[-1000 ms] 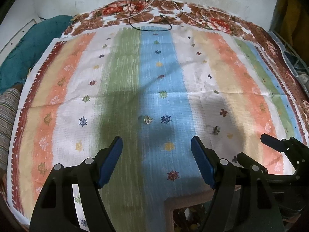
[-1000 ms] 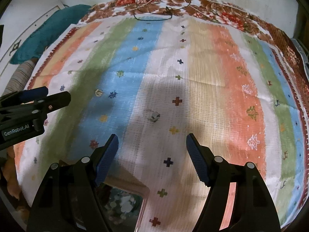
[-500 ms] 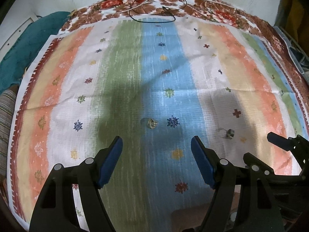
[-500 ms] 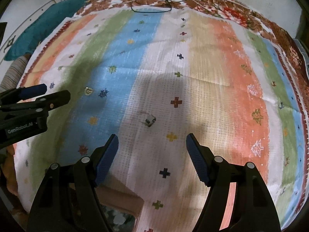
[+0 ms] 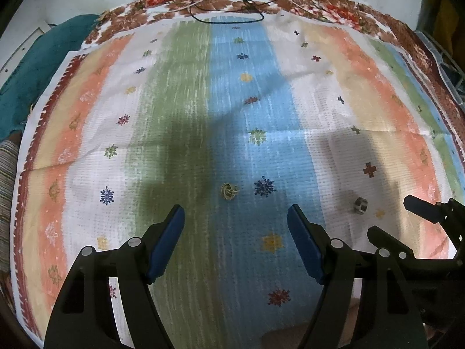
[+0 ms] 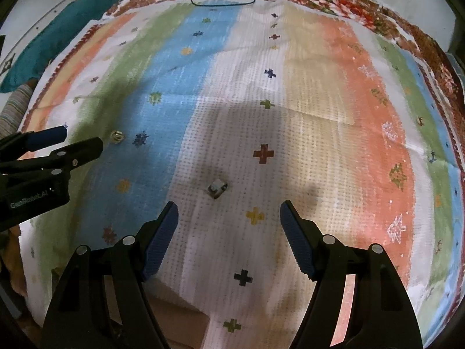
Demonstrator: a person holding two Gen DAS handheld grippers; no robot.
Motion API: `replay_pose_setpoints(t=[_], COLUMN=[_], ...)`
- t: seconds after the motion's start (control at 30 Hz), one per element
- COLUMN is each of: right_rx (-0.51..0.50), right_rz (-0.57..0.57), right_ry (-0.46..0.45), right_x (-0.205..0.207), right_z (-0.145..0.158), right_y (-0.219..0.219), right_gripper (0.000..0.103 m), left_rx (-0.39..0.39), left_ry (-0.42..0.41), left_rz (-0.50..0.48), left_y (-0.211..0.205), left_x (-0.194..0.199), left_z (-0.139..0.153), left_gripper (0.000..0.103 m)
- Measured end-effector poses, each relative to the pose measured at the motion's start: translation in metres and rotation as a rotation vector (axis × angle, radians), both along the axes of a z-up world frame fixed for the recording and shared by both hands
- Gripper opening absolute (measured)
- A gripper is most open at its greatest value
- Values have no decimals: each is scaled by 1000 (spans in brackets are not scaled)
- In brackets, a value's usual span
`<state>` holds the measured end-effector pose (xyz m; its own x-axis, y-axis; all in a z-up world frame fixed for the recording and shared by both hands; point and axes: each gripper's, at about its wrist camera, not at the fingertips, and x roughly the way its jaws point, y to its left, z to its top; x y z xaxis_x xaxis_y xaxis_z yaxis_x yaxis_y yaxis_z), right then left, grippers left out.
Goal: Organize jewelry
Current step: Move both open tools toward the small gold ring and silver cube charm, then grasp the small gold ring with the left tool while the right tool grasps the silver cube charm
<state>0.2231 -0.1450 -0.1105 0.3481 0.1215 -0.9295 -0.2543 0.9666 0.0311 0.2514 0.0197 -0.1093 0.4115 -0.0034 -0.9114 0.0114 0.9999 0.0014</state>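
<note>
Gold ring (image 5: 229, 191) and silver ring (image 6: 216, 189) lie loose on striped cloth (image 5: 186, 116); both grippers gape wide, empty

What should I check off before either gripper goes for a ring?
1. Left gripper open, empty: ok.
2. Right gripper open, empty: ok.
3. Gold ring lies ahead between the left fingers, untouched: ok.
4. Silver ring centred for the right gripper: not ok, it sits toward the left finger.
5. Rings apart on the cloth: ok.
6. Box ready to receive: cannot tell, mostly hidden.
</note>
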Motion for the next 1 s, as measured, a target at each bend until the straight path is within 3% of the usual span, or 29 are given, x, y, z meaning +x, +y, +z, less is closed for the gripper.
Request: replay_pose_setpoints(t=[0.27, 0.37, 1.0], right_rx=[-14, -16, -28], right_rz=[0, 0, 8], right_ry=[17, 19, 54], right_x=[7, 9, 28], right_z=[-9, -11, -31], right_y=[3, 3, 14], right_gripper=[72, 72, 72], left_rx=[-30, -80, -25], left_ry=[28, 60, 90], left_rz=[12, 27, -8], left_y=[4, 10, 18], left_x=[6, 11, 38], left_z=[-9, -15, -47], left_gripper=[73, 73, 71])
